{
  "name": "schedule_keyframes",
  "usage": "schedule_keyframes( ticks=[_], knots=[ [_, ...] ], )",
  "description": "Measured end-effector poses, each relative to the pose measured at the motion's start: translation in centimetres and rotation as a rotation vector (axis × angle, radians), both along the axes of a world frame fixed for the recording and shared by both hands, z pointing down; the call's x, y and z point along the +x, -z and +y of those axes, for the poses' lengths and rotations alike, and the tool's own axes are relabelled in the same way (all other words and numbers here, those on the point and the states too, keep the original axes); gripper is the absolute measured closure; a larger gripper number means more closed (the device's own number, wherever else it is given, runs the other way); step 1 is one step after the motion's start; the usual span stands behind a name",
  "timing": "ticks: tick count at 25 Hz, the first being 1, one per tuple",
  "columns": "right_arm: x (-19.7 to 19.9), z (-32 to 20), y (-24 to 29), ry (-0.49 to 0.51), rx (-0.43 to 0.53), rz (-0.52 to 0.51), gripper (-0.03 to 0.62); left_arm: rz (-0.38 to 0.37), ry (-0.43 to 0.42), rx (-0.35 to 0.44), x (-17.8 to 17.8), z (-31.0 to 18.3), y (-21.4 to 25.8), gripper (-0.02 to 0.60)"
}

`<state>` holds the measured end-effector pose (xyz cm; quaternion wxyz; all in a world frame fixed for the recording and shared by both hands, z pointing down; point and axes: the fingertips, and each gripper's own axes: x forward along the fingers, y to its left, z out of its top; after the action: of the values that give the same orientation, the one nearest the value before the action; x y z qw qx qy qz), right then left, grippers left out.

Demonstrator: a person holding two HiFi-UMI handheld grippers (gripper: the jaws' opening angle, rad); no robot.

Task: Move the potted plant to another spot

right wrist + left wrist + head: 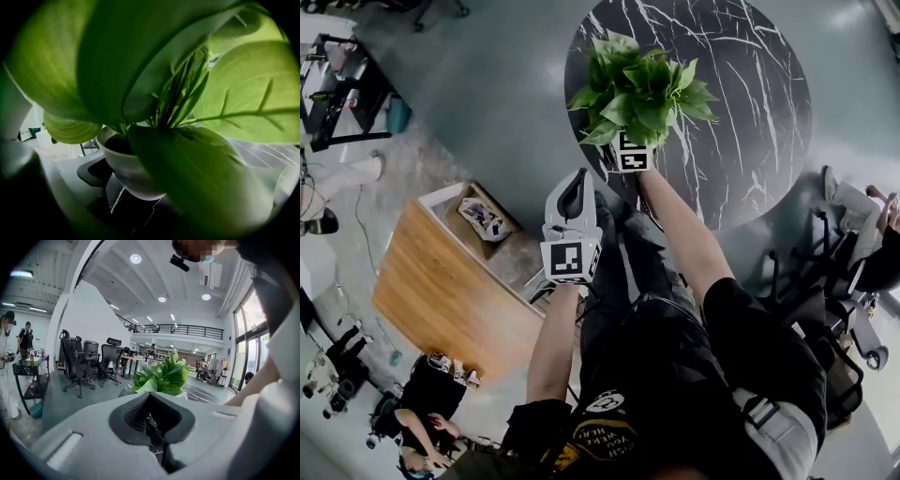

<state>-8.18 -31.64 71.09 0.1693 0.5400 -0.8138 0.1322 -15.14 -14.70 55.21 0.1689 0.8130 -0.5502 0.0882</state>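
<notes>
The potted plant [639, 89], broad green leaves in a white pot [125, 174], stands on the near-left part of the round black marble table [750, 112]. My right gripper [630, 142] reaches in under the leaves, only its marker cube showing in the head view. In the right gripper view its jaws stand wide. The left pad [91, 171] lies just beside the pot, and leaves hide the right finger. My left gripper [577, 183] hangs off the table's near edge, shut and empty, pointing towards the plant [164, 376].
A wooden desk [441, 281] with an open box stands at the left of the floor. Black office chairs [834, 272] crowd the table's right side. More chairs [79, 362] and a black cart [28, 373] stand further off. A person [422, 422] sits at lower left.
</notes>
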Motion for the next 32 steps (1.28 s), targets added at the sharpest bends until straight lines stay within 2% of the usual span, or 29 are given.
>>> schedule_keyframes(
  ticks=[5, 13, 32],
  knots=[
    [1.8, 0.8, 0.3, -0.018, -0.002, 0.007, 0.112, 0.001, -0.041, 0.008, 1.5, -0.6, 0.3, 0.577],
    [8.0, 3.2, 0.4, -0.072, 0.000, 0.012, 0.112, 0.025, -0.145, 0.023, 6.3, -0.7, 0.4, 0.577],
    [27.2, 10.3, 0.1, -0.363, -0.015, 0.016, 0.111, 0.005, -0.412, 0.018, 19.0, 0.3, -1.2, 0.578]
  ],
)
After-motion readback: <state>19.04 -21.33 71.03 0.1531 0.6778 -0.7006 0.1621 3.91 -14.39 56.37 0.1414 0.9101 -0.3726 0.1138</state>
